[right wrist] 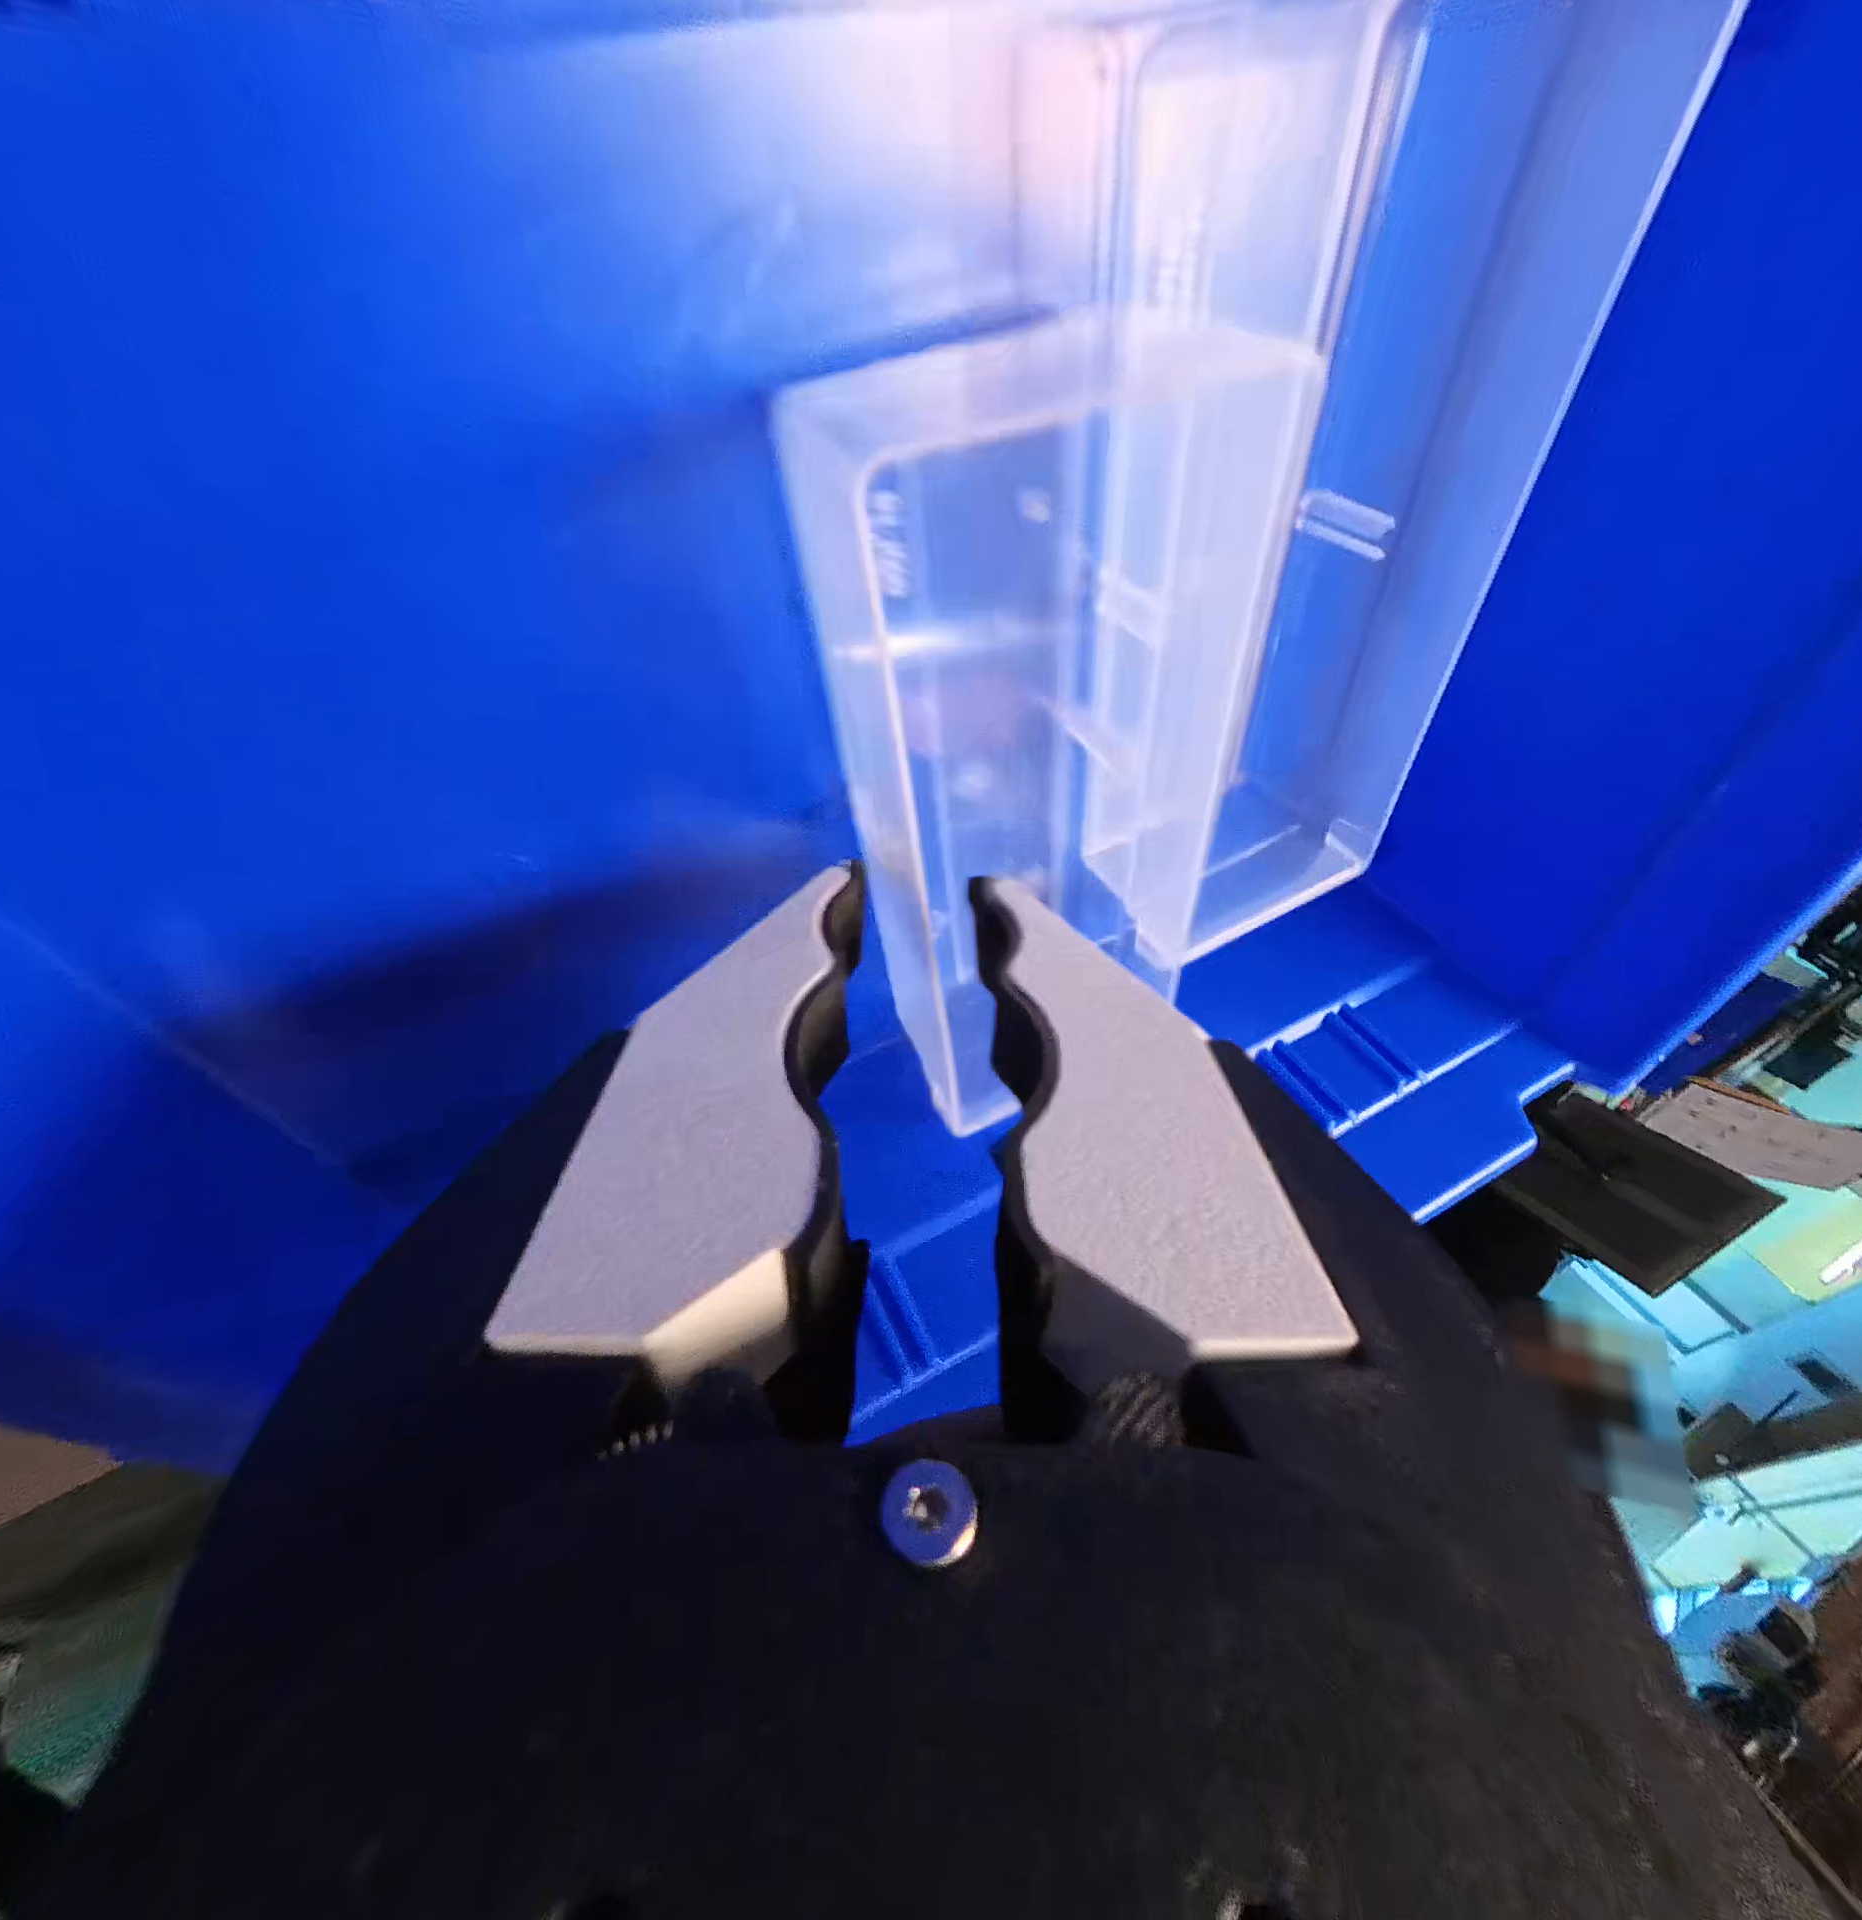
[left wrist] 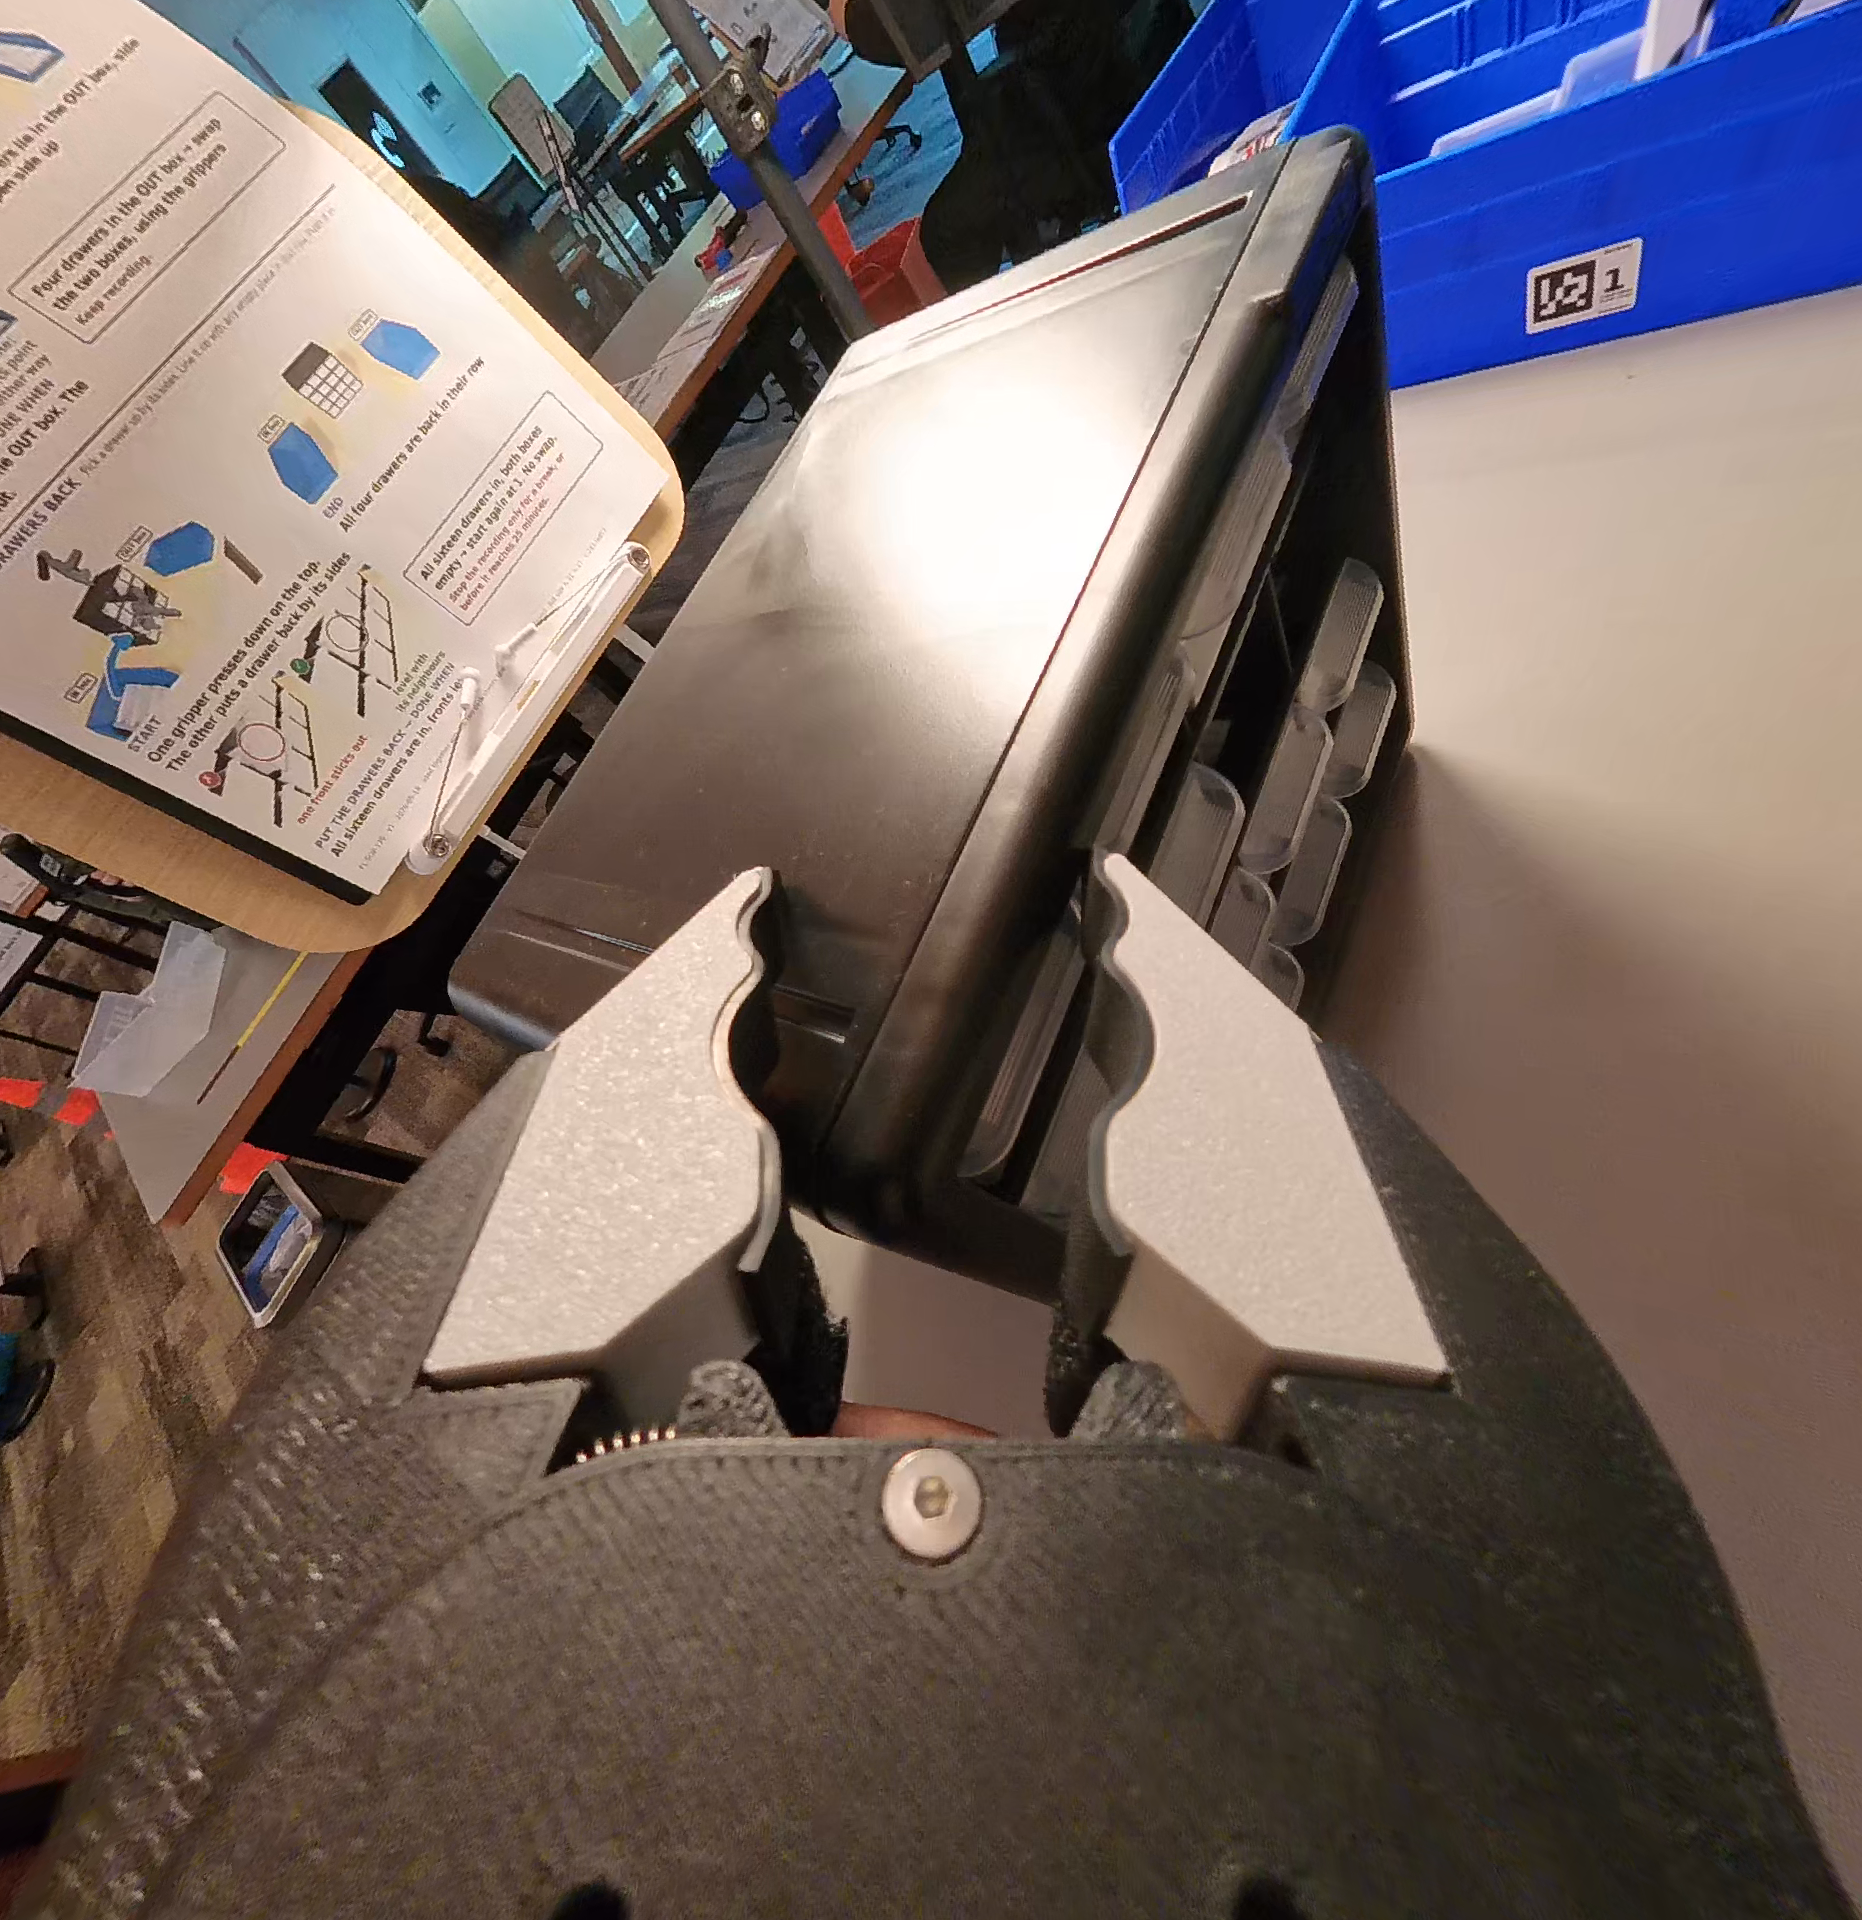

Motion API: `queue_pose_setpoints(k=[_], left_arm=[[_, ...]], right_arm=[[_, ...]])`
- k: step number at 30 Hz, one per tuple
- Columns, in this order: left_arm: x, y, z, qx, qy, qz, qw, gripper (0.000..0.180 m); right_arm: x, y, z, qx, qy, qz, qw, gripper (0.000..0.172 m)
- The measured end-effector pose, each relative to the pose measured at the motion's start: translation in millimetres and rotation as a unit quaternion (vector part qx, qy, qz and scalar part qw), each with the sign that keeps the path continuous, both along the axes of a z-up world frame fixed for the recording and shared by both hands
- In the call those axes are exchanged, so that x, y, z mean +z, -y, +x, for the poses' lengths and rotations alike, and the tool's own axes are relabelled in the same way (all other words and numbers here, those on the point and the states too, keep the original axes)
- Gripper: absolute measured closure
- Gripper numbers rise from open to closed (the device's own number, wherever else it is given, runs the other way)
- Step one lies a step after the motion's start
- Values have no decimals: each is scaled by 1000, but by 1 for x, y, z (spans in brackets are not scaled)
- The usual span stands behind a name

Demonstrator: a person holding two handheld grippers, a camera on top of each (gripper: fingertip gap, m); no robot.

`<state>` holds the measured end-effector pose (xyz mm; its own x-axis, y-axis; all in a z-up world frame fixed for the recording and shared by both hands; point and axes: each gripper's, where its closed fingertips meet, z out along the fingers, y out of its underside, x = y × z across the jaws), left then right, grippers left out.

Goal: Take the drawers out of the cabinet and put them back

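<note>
Right gripper (right wrist: 916,883): its jaws stand narrow around the near side wall of a clear drawer (right wrist: 958,644), which lies inside the blue bin (right wrist: 387,520). A sliver of blue shows between the left pad and the wall, so the drawer is not clamped. The wall merely stands between the pads. A second clear drawer (right wrist: 1270,520) lies just beside it, farther in.

Judged from this alone, the step is either letting the drawer go or taking it up (the blur hints the hand is moving). To let go well, widen the jaws until both pads are free of the thin wall. Then draw straight back along the fingers, so a scalloped pad does not snag the rim and tip the drawer onto its neighbour. To take it up, centre the wall deeper between the pads before closing.

Left gripper (left wrist: 932,873): its jaws are wide and hold nothing, straddling the front top edge of the black cabinet (left wrist: 906,571) on the table (left wrist: 1633,831). Other drawers (left wrist: 1291,748) sit in their slots below. It is well placed to steady the cabinet.
</note>
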<state>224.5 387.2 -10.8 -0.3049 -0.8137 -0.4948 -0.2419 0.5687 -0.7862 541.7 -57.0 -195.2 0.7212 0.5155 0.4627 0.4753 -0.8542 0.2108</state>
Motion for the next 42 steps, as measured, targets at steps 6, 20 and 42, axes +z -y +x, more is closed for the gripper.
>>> queue_pose_setpoints(k=[6, 20, 42], left_arm=[[0, 0, 0, -1, 1, -1, 1000, 121], [0, 0, 0, 1, -3, -6, 1000, 121], [-1, -1, -3, 35, -47, -94, 994, 114]], right_arm=[[37, 3, 1, -57, 16, 97, 993, 122], [132, -218, -266, -64, -319, 539, 777, 135], [118, -405, -305, -269, -581, 640, 424, 141]])
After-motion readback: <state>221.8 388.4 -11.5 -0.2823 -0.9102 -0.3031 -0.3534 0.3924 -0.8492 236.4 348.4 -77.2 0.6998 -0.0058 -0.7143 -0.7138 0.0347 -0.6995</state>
